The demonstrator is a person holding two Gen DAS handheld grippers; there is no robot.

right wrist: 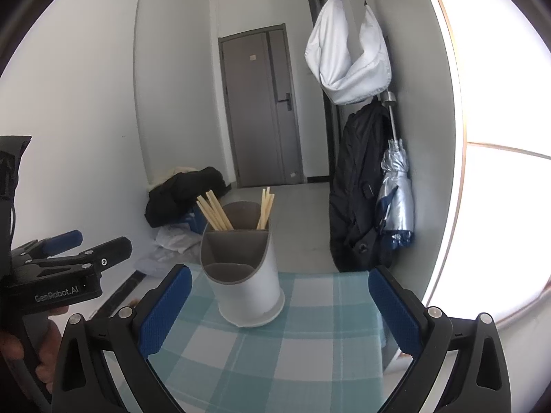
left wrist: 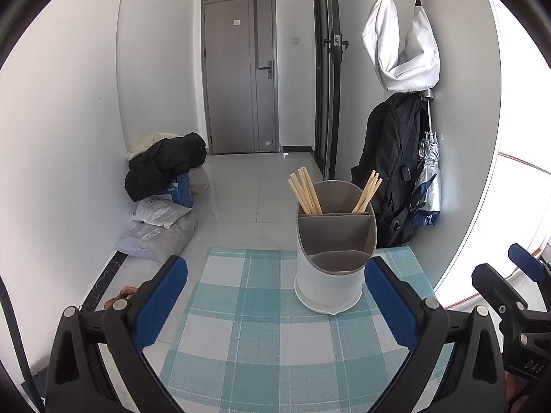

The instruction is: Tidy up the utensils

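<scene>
**Both tools spread and empty before the chopstick holder**

The left tool [left wrist: 275, 296] is spread wide with nothing between its blue pads, and the right tool [right wrist: 279, 306] stands the same way, parted and unloaded. Both hover low over the near part of the bench [left wrist: 241, 344], aimed forward at the holder, which suggests a pause either before a pick or after the last one.

The utensil holder [left wrist: 330, 275] stands upright on the checked teal-and-white cloth, toward its far right part in the left wrist view. It is a white tub with a grey insert split into stepped compartments. Only the rear, tallest section is filled: 2 bundles of chopsticks, a left bundle [left wrist: 304, 191] and a right bundle [left wrist: 368, 192], lean outward against opposite ends of that section. The 2 lower front compartments look empty. The tall rear wall props long sticks, which is likely why they sit there.

No loose utensil shows on the cloth, so the sorting appears finished or nearly so.

Beyond the bench, a dark jacket [left wrist: 165, 161] lies heaped on the floor by the wall, a backpack [left wrist: 392, 172] and a folded umbrella [left wrist: 428, 172] hang at the right, with a white bag [left wrist: 399, 44] above them.
</scene>
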